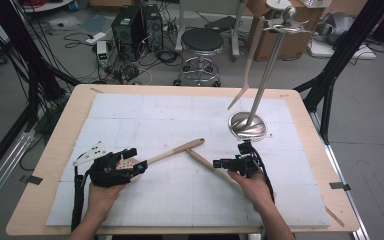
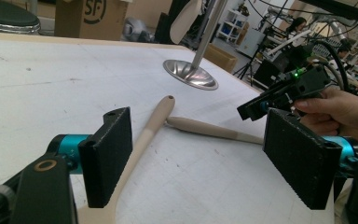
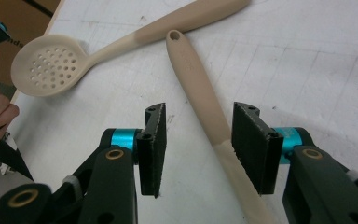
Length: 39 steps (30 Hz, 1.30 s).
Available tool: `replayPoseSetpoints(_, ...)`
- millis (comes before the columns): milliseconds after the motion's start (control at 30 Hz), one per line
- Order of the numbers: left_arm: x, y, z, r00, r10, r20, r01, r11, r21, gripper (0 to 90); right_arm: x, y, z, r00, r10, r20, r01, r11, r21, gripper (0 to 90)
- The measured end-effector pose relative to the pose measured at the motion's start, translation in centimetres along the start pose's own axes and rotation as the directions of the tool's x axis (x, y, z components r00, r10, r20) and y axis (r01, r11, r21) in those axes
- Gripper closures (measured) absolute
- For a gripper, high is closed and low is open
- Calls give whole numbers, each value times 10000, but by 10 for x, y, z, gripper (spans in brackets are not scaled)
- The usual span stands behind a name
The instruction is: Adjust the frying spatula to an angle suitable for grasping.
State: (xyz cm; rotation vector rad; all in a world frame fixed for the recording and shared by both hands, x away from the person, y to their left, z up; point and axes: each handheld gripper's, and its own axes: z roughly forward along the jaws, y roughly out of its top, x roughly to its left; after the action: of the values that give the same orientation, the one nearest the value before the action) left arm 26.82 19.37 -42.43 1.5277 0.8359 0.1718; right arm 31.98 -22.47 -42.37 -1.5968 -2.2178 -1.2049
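Note:
A beige skimmer spoon (image 1: 175, 151) lies on the white mat, its perforated head (image 3: 49, 65) by my left hand. Its handle (image 2: 151, 123) runs between the wide-apart jaws of my left gripper (image 2: 205, 154), close to the left one, and neither pad presses on it. A second beige utensil (image 1: 202, 161) lies crossing near the skimmer's handle tip. My right gripper (image 3: 198, 144) straddles its handle (image 3: 200, 93) with the jaws half apart. The handle sits against the right pad, with a gap to the left pad.
A metal stand (image 1: 248, 125) with a round base rises at the back right of the mat (image 1: 180, 120), with a beige utensil (image 1: 250, 65) hanging from it. Beyond the table are a stool (image 1: 201, 42), computer towers (image 1: 130, 25) and cardboard boxes (image 1: 280, 35).

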Motion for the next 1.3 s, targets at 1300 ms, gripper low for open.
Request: replayPoseSetpoints(1300, 1, 0, 4, 9999, -51, 98, 50, 10000, 56, 246, -8, 6, 14, 9999, 76, 136, -92, 9925, 1219, 532)
